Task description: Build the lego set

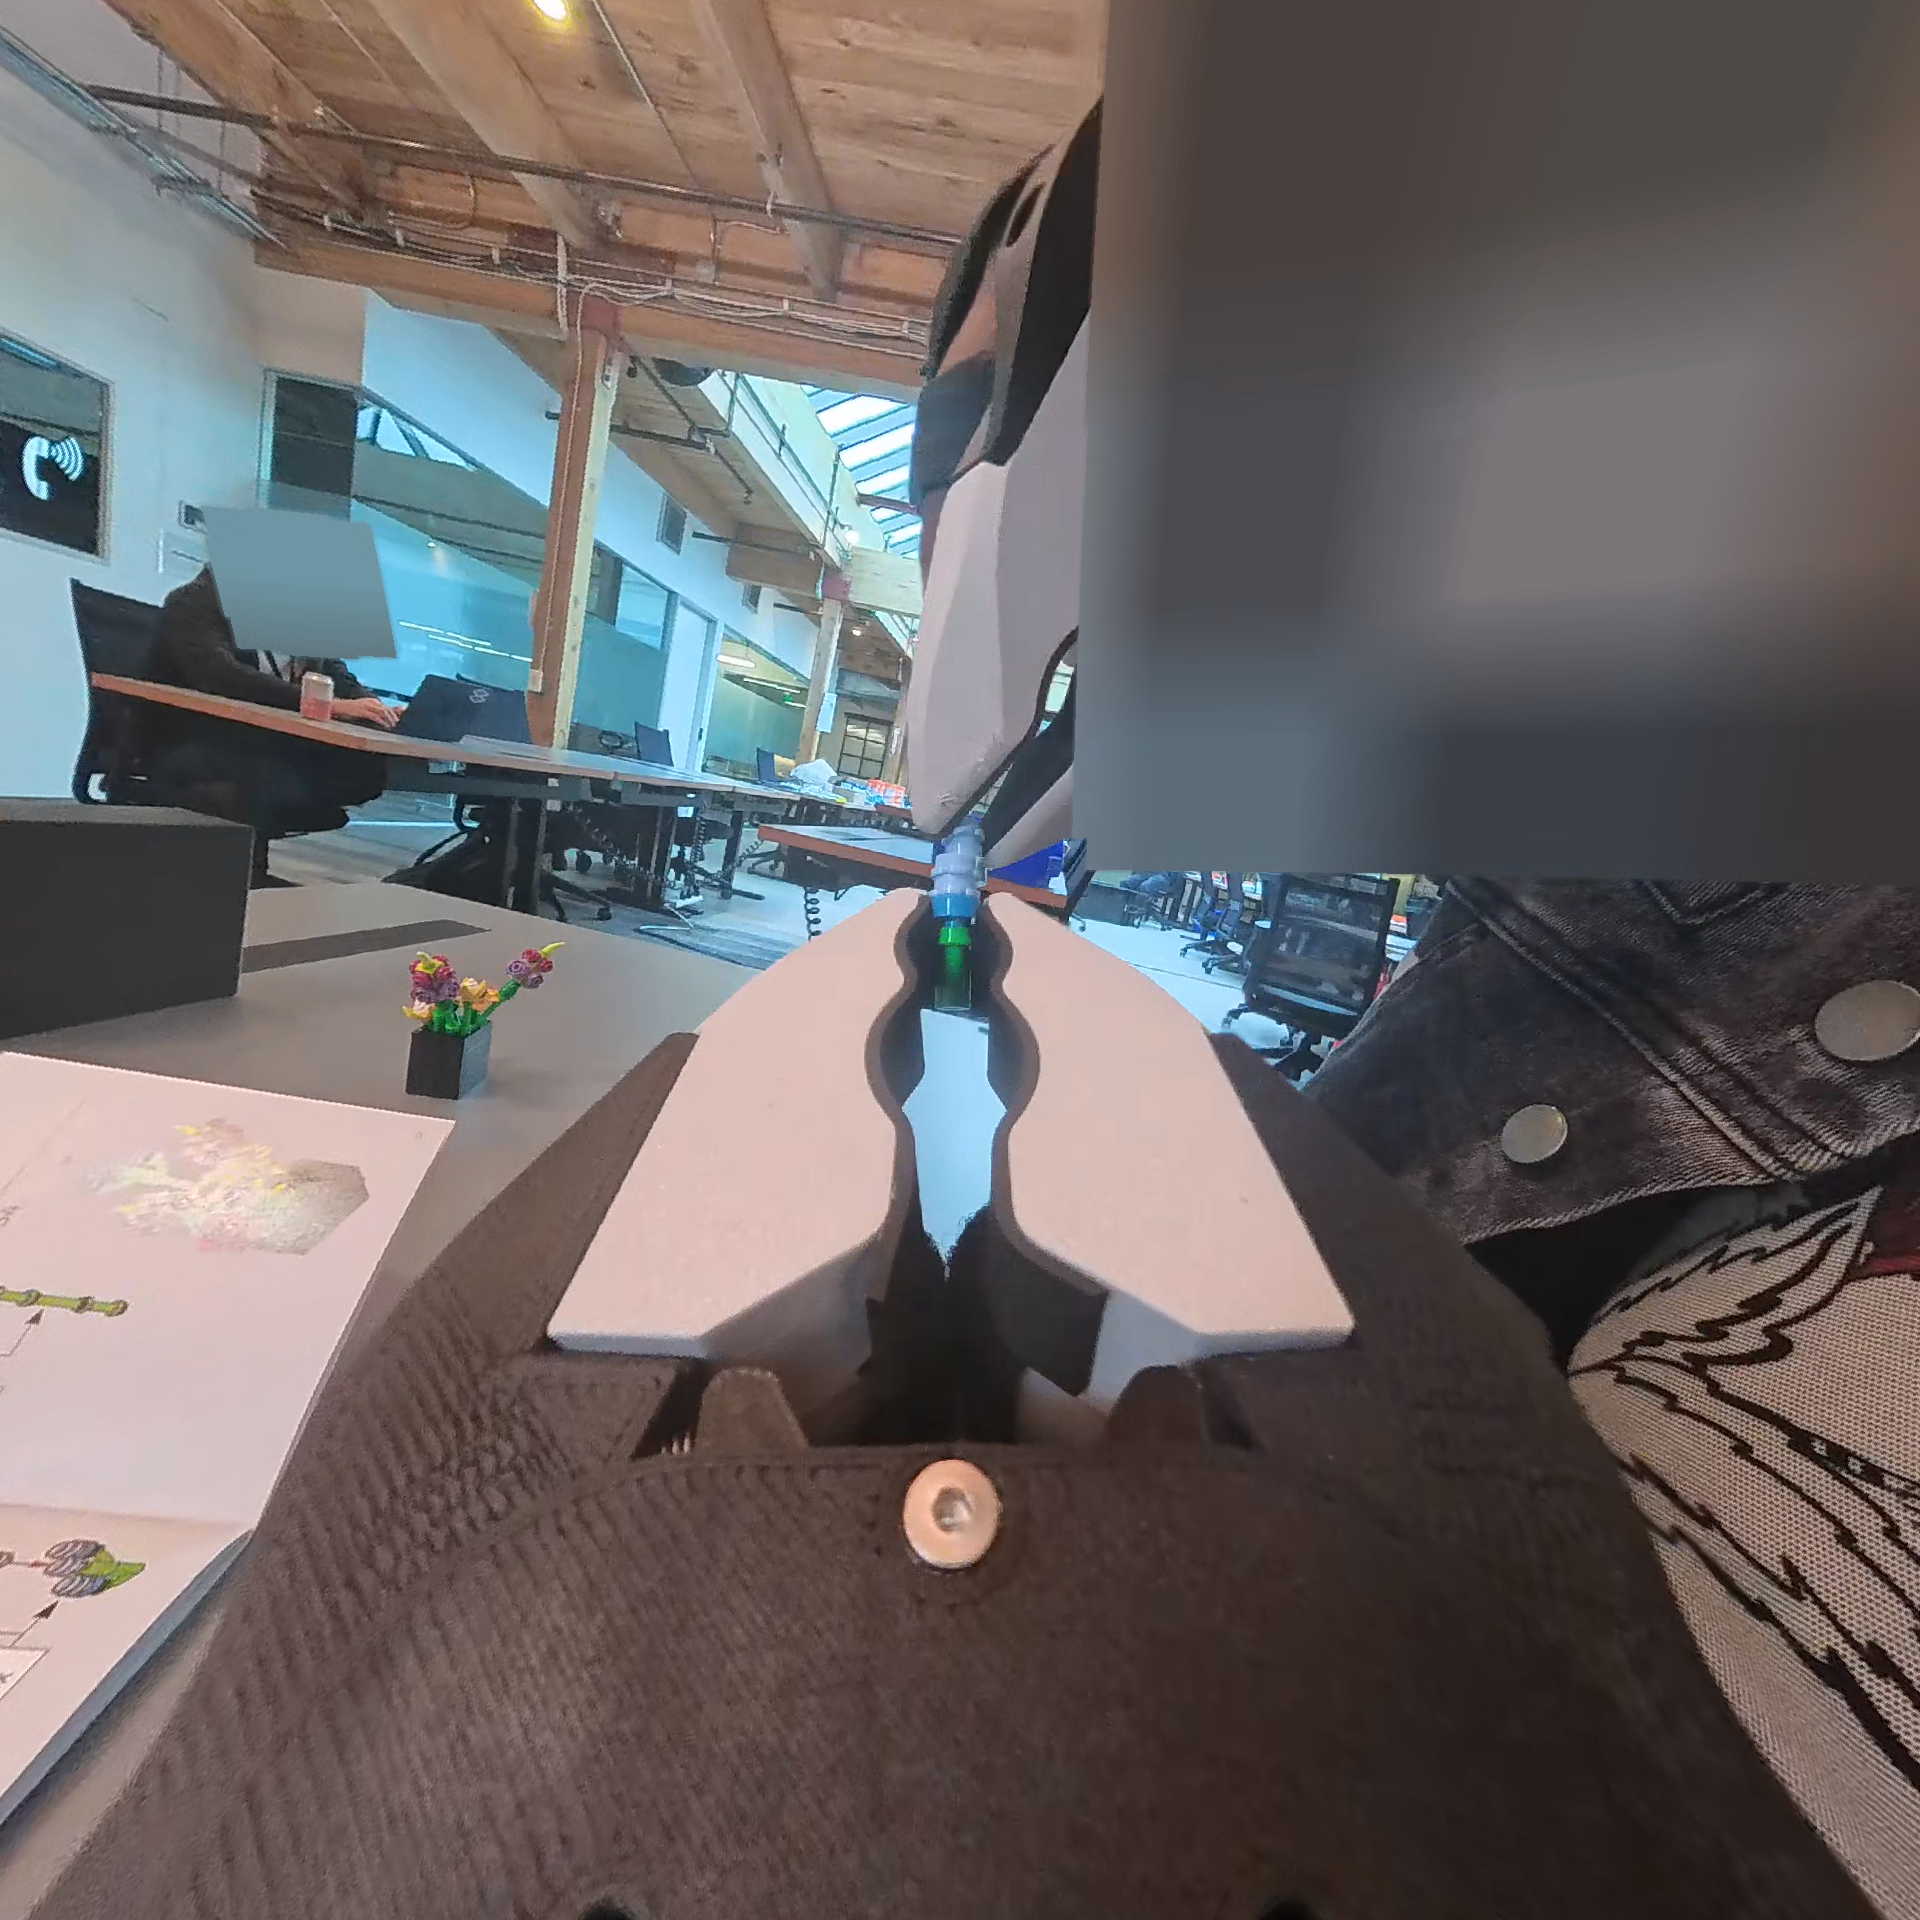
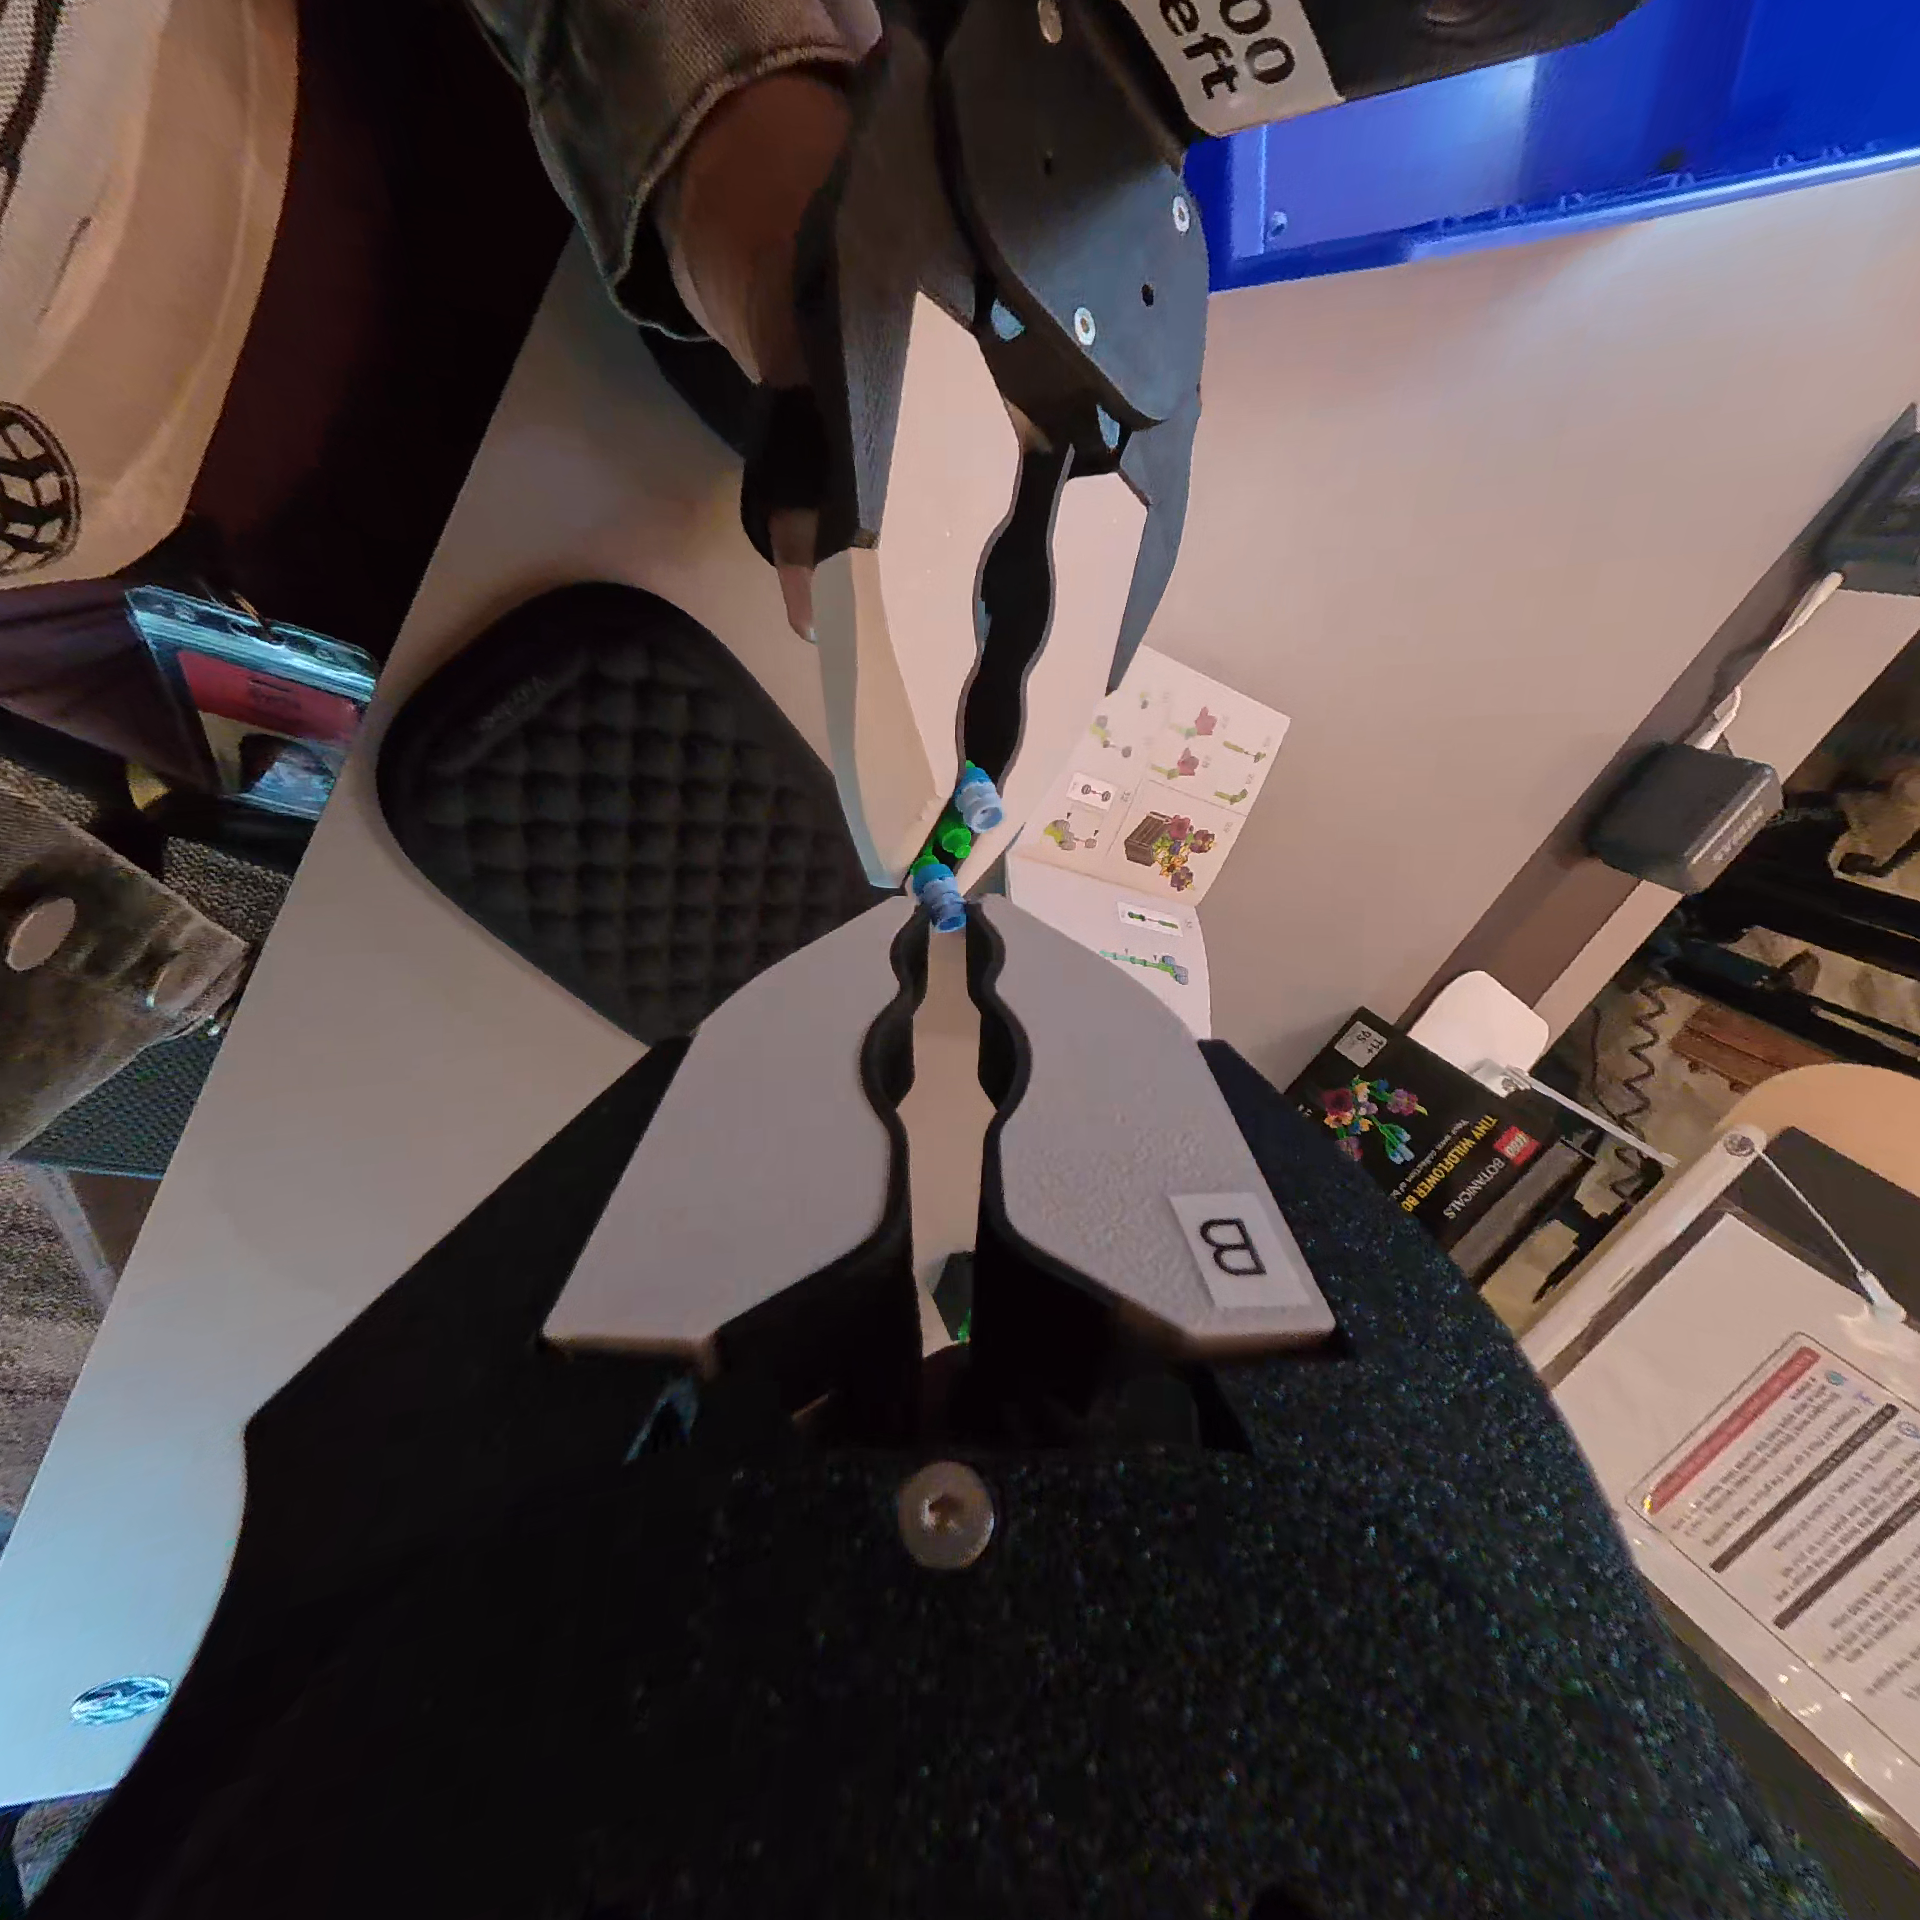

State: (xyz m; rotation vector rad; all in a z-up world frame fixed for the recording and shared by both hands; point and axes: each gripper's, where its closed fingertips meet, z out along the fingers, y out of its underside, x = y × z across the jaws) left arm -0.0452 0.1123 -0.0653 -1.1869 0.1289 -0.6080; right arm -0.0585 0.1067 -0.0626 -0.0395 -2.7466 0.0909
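My left gripper [image 1: 954,920] is shut on a short green stem piece [image 1: 951,966], held above the table. A blue and pale blue flower piece [image 1: 956,878] sits on the stem's end, just past my fingertips. My right gripper [image 2: 940,914] meets it tip to tip and is shut on that blue flower piece [image 2: 940,904]. In the right wrist view the left gripper [image 2: 940,852] comes from the top, holding the green stem [image 2: 935,844], with a second blue piece [image 2: 979,805] on the stem's side. A finished small flower pot [image 1: 457,1013] stands on the table.
The open instruction booklet [image 1: 166,1247] lies at my left; it also shows in the right wrist view [image 2: 1174,790]. A black box [image 1: 114,914] stands behind it. A black quilted pad [image 2: 623,810], the set's box [image 2: 1423,1132] and a blue bin [image 2: 1558,156] are around the table. Only a small space, under 4 cm, lies between the two pairs of fingers. The finished small flower pot [image 1: 457,1013] is about equally far from each gripper, around 35 cm.
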